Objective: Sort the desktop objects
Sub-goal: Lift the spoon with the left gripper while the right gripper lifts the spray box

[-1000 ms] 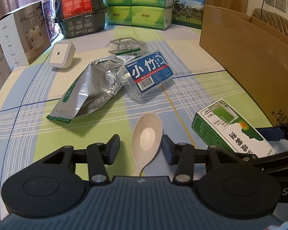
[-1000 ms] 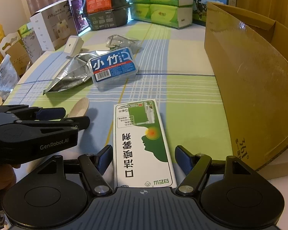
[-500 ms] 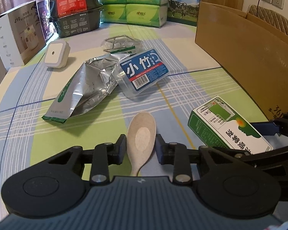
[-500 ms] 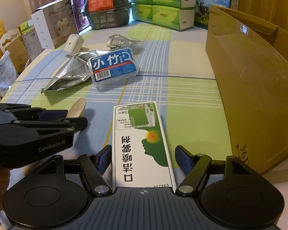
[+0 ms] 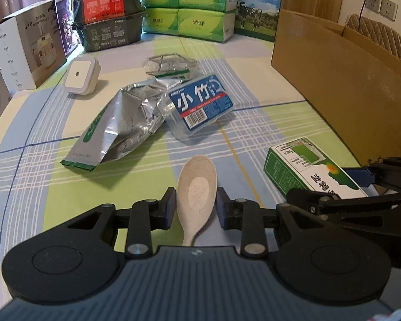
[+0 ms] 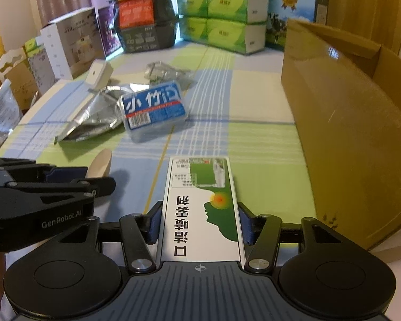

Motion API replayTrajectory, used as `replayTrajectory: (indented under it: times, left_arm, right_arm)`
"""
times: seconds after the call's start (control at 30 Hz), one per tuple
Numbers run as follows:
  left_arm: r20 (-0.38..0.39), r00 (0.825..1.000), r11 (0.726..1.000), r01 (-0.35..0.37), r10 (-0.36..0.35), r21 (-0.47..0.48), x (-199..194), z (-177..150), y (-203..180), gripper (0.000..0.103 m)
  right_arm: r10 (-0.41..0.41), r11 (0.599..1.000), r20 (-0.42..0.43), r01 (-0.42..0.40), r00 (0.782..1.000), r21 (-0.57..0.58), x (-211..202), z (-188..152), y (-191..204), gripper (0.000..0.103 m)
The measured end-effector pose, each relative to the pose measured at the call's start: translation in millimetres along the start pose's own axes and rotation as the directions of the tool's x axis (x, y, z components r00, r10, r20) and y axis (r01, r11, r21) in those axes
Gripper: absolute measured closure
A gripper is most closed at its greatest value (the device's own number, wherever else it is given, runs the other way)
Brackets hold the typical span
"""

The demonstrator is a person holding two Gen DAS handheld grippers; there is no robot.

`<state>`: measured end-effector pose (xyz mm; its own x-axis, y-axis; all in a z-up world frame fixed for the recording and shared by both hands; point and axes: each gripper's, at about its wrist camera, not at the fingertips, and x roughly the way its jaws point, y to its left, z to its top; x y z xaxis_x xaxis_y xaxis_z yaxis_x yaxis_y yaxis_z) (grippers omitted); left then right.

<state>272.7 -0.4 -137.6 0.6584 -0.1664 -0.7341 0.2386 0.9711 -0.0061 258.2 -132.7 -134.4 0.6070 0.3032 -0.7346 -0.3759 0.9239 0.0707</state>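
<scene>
a: spoon (image 5: pixel 197 192) status is requested.

b: it is found lying on the checked tablecloth (image 5: pixel 40 176), bowl pointing away, between the fingers of the left gripper (image 5: pixel 196 207). the pads are pressed against the sides of the bowl, so it is judged clamped. a light, stiff, smooth item is assumed; a grip at the bowl's widest part is advised, since the tapering neck may slip.

a: and the carton (image 6: pixel 203 208)?

b: it is laid flat, just beside the cardboard box (image 6: pixel 347 133). the right gripper (image 6: pixel 200 224) is closed on its long sides near the close end. thin card is expected to dent, so light pressure is recommended.

a: pose?

b: both tools are held low and level, side by side, pointed across the table.
</scene>
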Motion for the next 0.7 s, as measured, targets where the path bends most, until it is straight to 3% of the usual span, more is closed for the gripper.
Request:
replayTrajectory:
  times: [0.7]
  left_arm:
    - [0.049,0.999,1.000,0.007,-0.005,-0.026,-25.8,11.0,-4.0,0.077]
  right_arm:
    - [-0.014,1.000,0.100,0.014,0.995,0.003,-22.2,7.3,-1.2,0.050]
